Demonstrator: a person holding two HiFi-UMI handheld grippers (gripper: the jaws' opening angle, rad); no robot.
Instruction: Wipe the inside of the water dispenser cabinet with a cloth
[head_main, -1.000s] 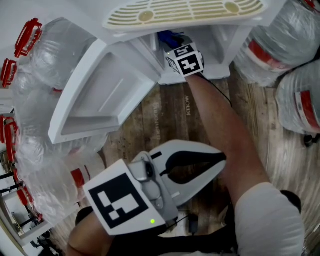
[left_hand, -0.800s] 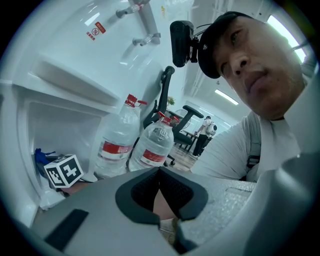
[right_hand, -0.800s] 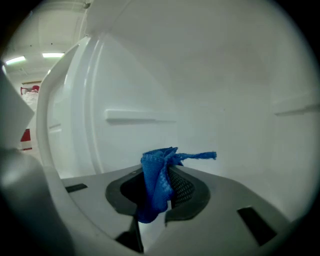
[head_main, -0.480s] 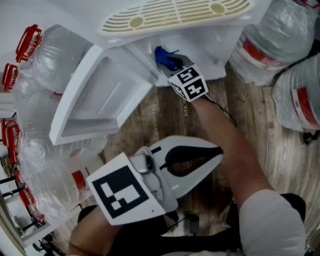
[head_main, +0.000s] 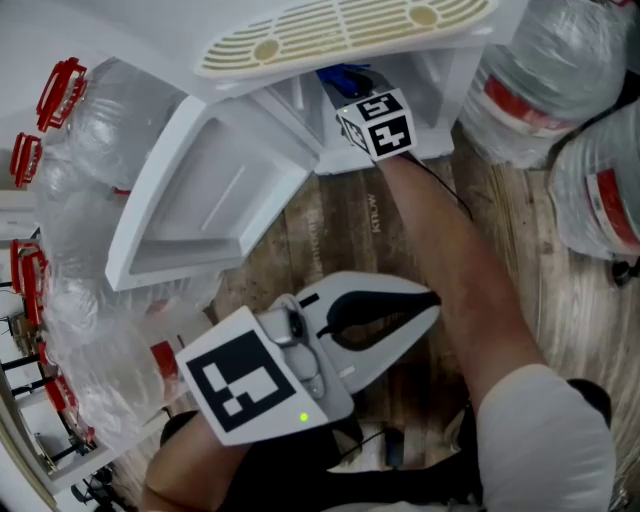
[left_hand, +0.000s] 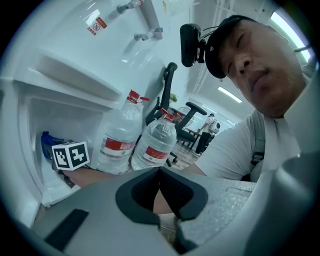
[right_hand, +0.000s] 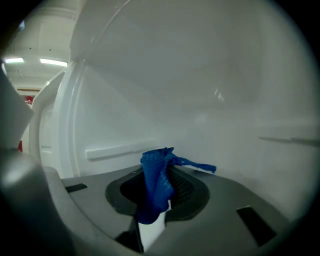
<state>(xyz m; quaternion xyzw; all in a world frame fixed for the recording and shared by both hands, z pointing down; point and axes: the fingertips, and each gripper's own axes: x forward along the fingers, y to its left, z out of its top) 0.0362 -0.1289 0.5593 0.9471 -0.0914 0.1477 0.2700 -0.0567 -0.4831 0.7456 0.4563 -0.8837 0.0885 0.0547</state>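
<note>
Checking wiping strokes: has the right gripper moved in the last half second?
Yes. The right gripper pushed back into the cabinet; its blue cloth, outside half a second ago, now sits mostly under the drip tray.

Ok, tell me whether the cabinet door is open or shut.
Open. The door stands wide, inner face showing, and the right gripper, shut on the cloth, reaches inside the cabinet.

Left gripper (head_main: 430, 300) held low, fingers together, right arm (head_main: 455, 255) outstretched, right gripper (right_hand: 164, 175) fingers pinching cloth (right_hand: 154, 187)
</note>
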